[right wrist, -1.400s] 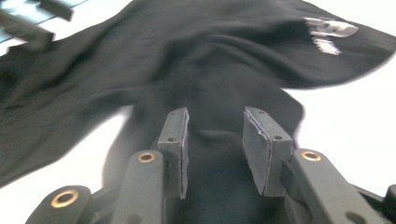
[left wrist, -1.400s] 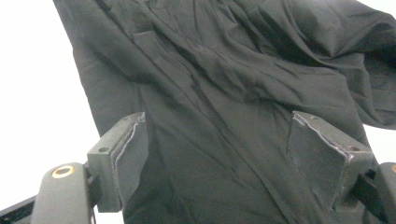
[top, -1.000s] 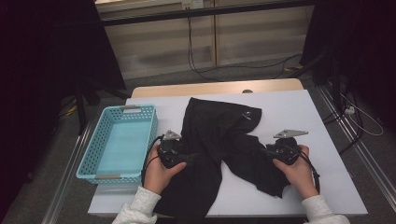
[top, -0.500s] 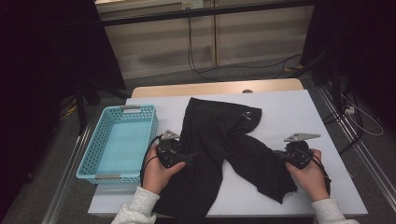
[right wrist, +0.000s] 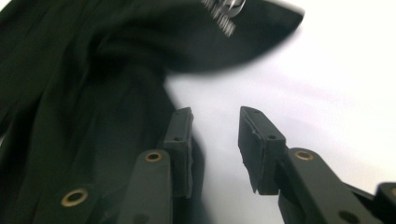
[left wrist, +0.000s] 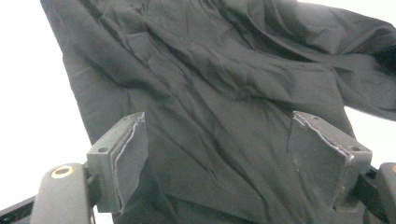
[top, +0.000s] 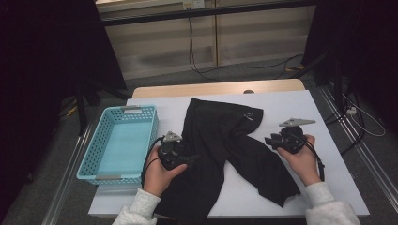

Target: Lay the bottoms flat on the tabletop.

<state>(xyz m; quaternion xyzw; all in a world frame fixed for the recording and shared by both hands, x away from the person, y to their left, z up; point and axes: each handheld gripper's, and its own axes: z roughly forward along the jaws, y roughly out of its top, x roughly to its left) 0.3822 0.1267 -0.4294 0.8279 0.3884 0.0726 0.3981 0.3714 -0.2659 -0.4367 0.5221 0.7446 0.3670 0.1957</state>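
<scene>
Hovering: right gripper (top: pixel 271 140) beside black garment (top: pixel 225 140), jaws just opening; nothing between

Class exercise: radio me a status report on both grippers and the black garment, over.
Left gripper open, jaws wide over the black garment. Right gripper just opened, nothing between its jaws, at the garment's edge. Garment rumpled on the table. Blue basket alongside, nothing blocking.

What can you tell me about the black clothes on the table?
The black garment lies spread and wrinkled on the white table, looking like thin, soft cloth. Two long parts splay toward the person, and small white print sits near its far right corner. The left gripper rests over its left part with open jaws; the right gripper hangs at its right edge, jaws just opened, empty.
</scene>
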